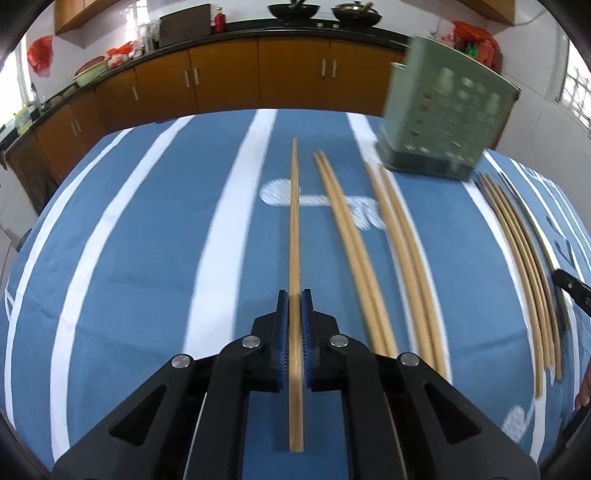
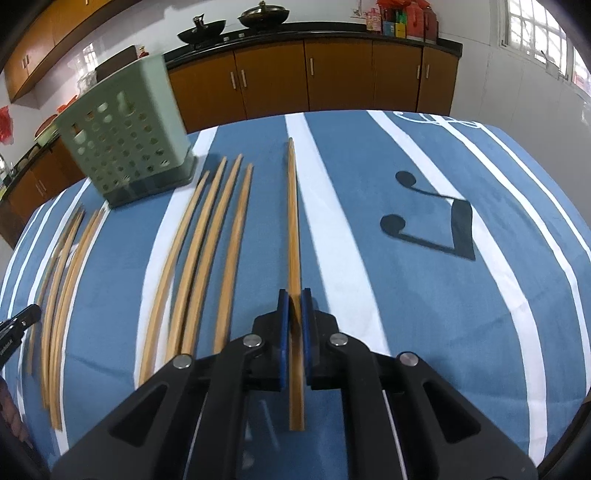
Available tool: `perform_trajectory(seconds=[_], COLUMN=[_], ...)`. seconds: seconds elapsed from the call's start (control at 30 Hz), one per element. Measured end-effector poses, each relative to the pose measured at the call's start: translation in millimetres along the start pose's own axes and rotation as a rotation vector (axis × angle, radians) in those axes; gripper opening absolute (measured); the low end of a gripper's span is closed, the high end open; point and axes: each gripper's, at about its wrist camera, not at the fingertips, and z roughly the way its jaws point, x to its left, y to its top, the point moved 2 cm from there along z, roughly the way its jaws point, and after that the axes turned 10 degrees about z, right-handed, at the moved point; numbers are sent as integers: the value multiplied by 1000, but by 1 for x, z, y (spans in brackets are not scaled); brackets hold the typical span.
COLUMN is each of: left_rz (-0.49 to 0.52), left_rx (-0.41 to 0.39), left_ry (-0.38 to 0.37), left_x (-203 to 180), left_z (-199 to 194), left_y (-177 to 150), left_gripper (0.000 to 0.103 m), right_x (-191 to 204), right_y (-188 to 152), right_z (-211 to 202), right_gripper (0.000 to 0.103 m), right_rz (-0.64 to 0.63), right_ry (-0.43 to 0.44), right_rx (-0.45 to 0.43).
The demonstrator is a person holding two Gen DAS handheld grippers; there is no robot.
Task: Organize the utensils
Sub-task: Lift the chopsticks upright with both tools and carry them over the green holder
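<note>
My left gripper [image 1: 294, 295] is shut on a pair of wooden chopsticks [image 1: 294, 221] that point forward over the blue striped tablecloth. My right gripper [image 2: 294, 295] is shut on another pair of wooden chopsticks [image 2: 293, 221], also pointing forward. A green perforated utensil holder [image 1: 445, 110] stands at the far right in the left wrist view and at the far left in the right wrist view [image 2: 125, 140]. Several more chopsticks [image 1: 351, 236] lie in rows on the cloth between the two grippers; they also show in the right wrist view [image 2: 207, 251].
The table is covered by a blue cloth with white stripes [image 1: 147, 240] and black music notes [image 2: 436, 218]. Wooden kitchen cabinets [image 1: 258, 74] with woks [image 1: 293, 9] on the counter run behind the table. The other gripper's tip [image 1: 572, 288] shows at the right edge.
</note>
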Motion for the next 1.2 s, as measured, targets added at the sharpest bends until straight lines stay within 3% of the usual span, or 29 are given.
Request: perform_trajectory(seconds=[0.2, 0.8, 0.93, 1.2], left_rz=[-21, -27, -26, -21], left_rx=[-41, -39, -43, -156], left_ry=[-16, -34, -49, -35], left_x=[15, 14, 15, 23], left_z=[8, -1, -9, -52], left_y=[7, -7, -9, 4], left_gripper=[7, 7, 7, 7], right_x=[-3, -6, -8, -10], right_y=[7, 3, 7, 25], right_z=[9, 1, -19, -63], right_gripper=[8, 8, 8, 8], right_rz=[-7, -16, -11, -5], right_ry=[-3, 16, 40, 80], right_rx=[-35, -24, -80, -203])
